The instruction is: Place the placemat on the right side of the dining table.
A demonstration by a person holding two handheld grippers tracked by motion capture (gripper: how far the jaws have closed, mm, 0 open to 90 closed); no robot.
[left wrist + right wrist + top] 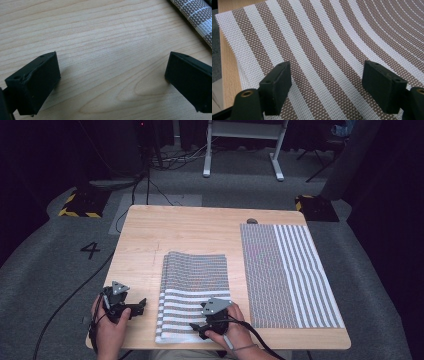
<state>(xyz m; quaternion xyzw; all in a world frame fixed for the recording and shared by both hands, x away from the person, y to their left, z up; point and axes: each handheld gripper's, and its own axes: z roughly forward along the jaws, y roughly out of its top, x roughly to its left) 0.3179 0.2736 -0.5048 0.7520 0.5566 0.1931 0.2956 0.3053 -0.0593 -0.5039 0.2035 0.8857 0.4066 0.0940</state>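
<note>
A folded woven placemat [194, 292] is lying at the tabletop's [145, 240] near edge; the right gripper [197, 329], fingers [275, 87] spread, is hovering over its limp, light corner while the left gripper [141, 306] is waiting open beside it.

Table [190, 227]: light wood, smooth matt finish, visible grain. Folded mat [192, 285]: coarse open-weave brown/white striped fabric, looks like woven vinyl, slight sheen, frayed cut edge. Flat mat [290, 275]: same weave. Left gripper [110, 77] and right gripper [327, 87]: matt black plastic jaws, scuffed edges. Floor [50, 270]: grey carpet, rough.
</note>
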